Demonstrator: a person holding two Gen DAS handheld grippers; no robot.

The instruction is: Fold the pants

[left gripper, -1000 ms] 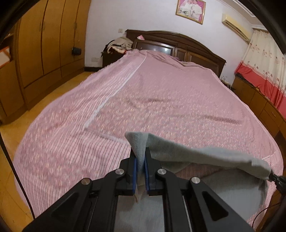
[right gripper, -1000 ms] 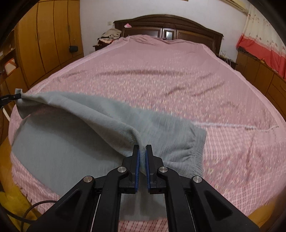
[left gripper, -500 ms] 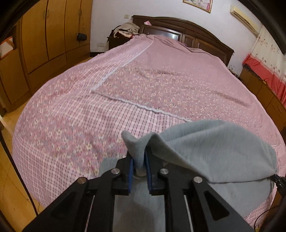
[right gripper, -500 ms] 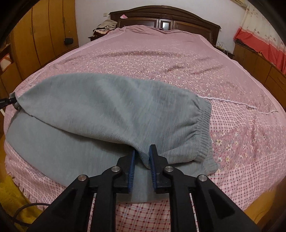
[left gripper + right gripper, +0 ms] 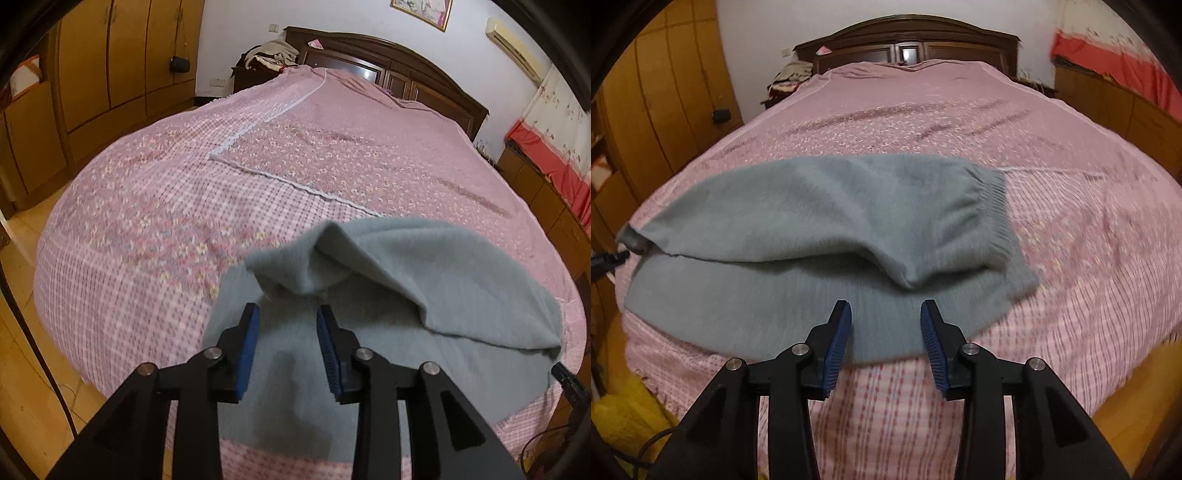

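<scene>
Item: grey pants [image 5: 820, 218], doubled over near the foot of the bed [image 5: 960, 122]. Step: release of the fold; let the cloth drop clear and withdraw without dragging it. Left hand-held gripper [image 5: 288, 314] and right hand-held gripper [image 5: 885, 309]: angled downward, jaws opening, nothing pinched.

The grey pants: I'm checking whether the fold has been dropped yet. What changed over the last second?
Both grippers let go. The left gripper and right gripper, a second ago clamped on the top layer's edge, have jaws opening with no cloth between them. The grey pants were carried forward and lowered, and now lie doubled on the pink bedspread. The bedspread stayed put.
</scene>
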